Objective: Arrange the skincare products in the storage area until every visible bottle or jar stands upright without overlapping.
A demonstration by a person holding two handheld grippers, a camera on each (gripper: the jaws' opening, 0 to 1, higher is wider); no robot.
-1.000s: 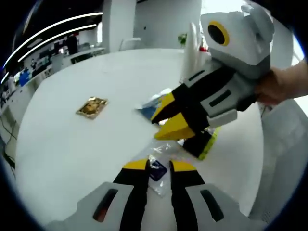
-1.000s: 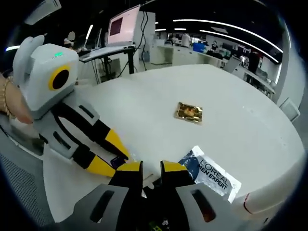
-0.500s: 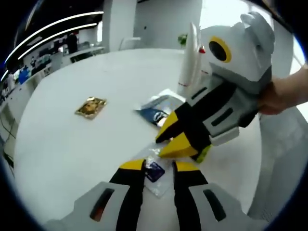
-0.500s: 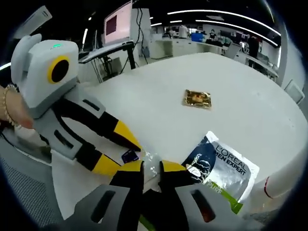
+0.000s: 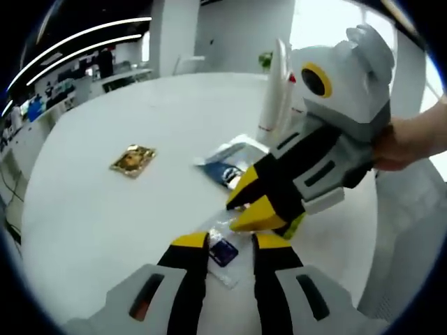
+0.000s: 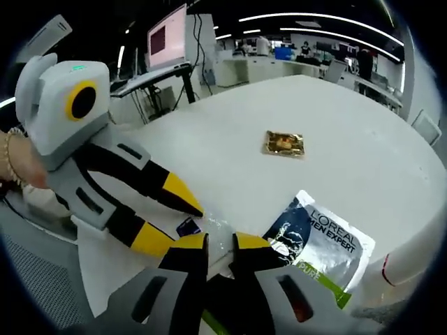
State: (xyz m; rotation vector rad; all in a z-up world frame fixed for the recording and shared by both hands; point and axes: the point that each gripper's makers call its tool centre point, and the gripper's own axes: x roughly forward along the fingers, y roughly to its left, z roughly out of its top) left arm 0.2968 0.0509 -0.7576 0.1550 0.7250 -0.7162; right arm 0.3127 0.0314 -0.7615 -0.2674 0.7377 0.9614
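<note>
Left gripper [image 5: 230, 241] jaws spread, straddling a small dark-blue sachet in clear wrap [image 5: 222, 251] flat on the white table [image 5: 91, 209]. Right gripper [image 6: 213, 243] jaws nearly together; whether pinching the clear wrap, cannot tell. Printed L'Oreal sachet [image 6: 318, 241] flat just beside the right jaws. Gold packet [image 6: 283, 143] well apart, mid-table. White tube [image 5: 276, 91] upright behind the right gripper.

Table [image 6: 363, 167] white. Small packet [image 6: 283, 143] gold, dark print. Big sachet [image 6: 323, 241] silver and dark blue, green strip. Tiny sachet [image 5: 222, 252] dark blue in clear wrap. Tube [image 5: 278, 87] white, red mark.
</note>
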